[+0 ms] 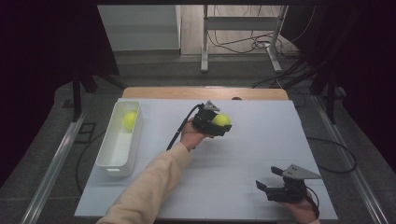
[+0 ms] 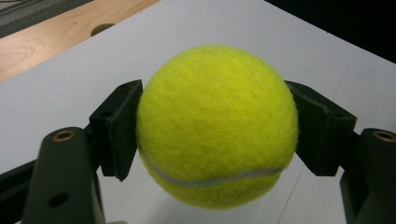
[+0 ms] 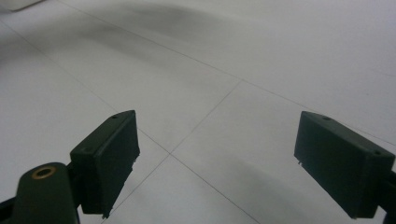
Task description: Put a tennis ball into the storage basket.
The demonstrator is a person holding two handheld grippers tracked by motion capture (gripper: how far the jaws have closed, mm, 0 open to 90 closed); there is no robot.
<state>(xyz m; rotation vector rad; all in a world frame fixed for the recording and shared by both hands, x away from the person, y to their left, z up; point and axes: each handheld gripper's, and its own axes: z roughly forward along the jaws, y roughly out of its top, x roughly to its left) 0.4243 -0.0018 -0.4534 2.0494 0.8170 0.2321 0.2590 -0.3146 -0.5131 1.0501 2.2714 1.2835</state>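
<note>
White worktop (image 1: 261, 140). We log one tennis ball (image 2: 217, 126) pinched in our left hand-held gripper (image 1: 219, 125); second ball (image 1: 130, 120) in bin (image 1: 108, 158), far left of it. Right hand-held gripper (image 1: 271, 179) spread, empty. Roughly half done.

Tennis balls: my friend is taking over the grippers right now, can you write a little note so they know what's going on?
Left gripper: jaws shut on a tennis ball, held over the middle of the white table.
Right gripper: jaws open with nothing between them, near the front right corner of the table.
White bin: at the left side of the table, with a second ball already lying in its far end.
Done: one ball is in the bin, and the other is gripped.
Left, most likely: carry the held ball over to the bin and let it go inside.
</note>
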